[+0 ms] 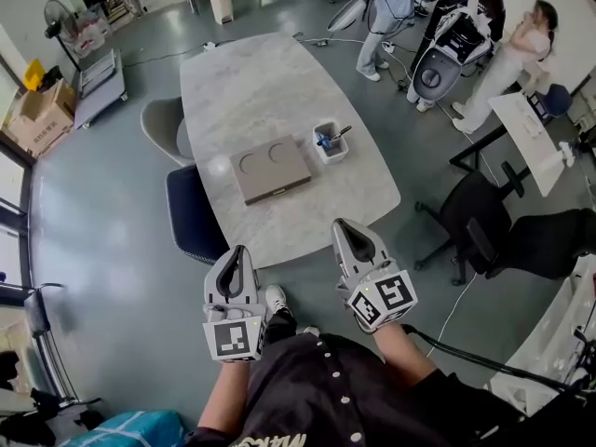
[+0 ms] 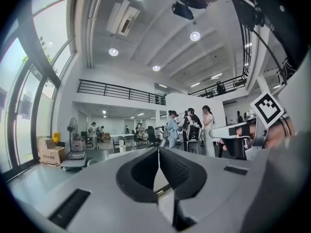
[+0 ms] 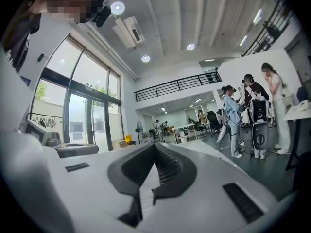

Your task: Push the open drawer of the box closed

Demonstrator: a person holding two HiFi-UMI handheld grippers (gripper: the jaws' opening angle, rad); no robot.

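Head view: the box [image 1: 270, 169] lies flat near the middle of the pale marble worktop [image 1: 251, 73], a low grey-brown slab with two round hollows in its top. A small white tub [image 1: 330, 142] stands just to its right. From this height I cannot tell on which side the drawer stands out. The left hand-held gripper [image 1: 238, 250] and the right hand-held gripper [image 1: 341, 223] hang close to the person's body, off the near edge of the worktop and well apart from the box.

Left gripper view: the left hand-held gripper [image 2: 158, 151] is clenched on nothing and aims out across the room; the box does not show.

Right gripper view: the right hand-held gripper [image 3: 154, 146] is likewise clenched and empty, also aimed above the worktop.

The box looks stiff and probably light, so on smooth stone it may skate when pushed. A flat press against the drawer's front, with the other hand-held gripper bracing the opposite side, seems wisest.
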